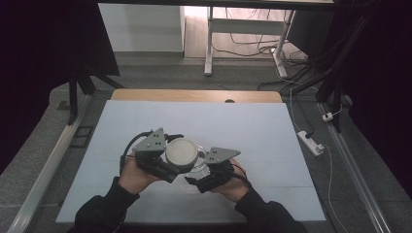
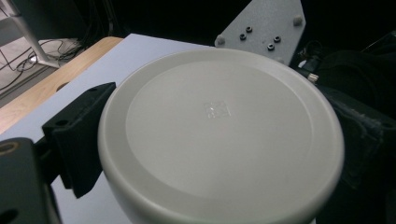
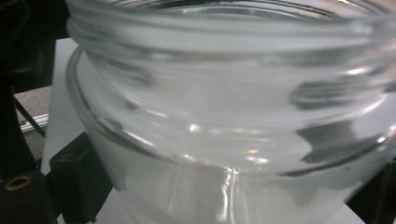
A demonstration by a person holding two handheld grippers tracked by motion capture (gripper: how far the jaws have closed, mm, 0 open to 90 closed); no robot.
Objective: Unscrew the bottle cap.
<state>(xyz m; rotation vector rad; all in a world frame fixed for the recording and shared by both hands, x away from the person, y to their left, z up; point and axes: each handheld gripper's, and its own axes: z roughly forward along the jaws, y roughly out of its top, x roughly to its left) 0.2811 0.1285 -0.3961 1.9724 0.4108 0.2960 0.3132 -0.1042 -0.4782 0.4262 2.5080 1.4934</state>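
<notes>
While gripped from both sides, lid (image 1: 181,152) and jar (image 1: 200,165) kept together low over the table (image 1: 272,145), near its front middle.

Held so, probably, to let one tool steady the glass while the other turns the cap on or off its thread. Left gripper (image 1: 167,167) pinching the pale round lid (image 2: 219,135), one black jaw pressed against its rim at the left. Right gripper (image 1: 197,180) clamped on the clear jar (image 3: 233,140) just below its threaded neck, jaws hugging the glass. Both hands close together, left hand (image 1: 132,172) and right hand (image 1: 233,184) angled inward, wrists low, forearms in dark sleeves converging from the near edge.
</notes>
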